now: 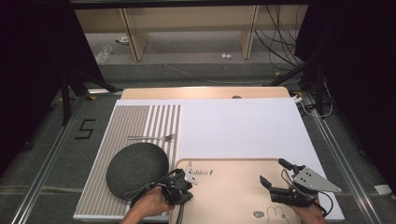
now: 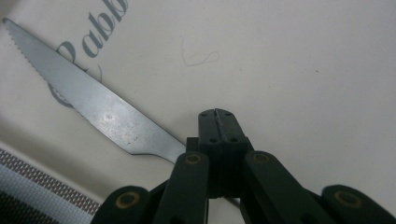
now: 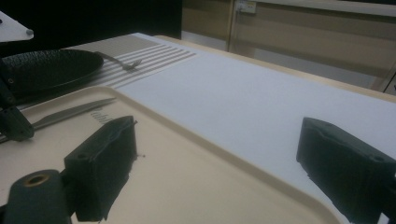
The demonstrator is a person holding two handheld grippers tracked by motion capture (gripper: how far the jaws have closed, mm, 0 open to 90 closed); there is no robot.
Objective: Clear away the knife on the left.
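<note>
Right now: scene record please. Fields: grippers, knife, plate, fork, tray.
left gripper: shut, nothing between the jaws, over the tray beside the knife handle
right gripper: open, holds nothing, over the tray's right part
knife: flat on tray, serrated
plate: dark, on striped mat
fork: on mat beyond plate
tray: beige
</note>
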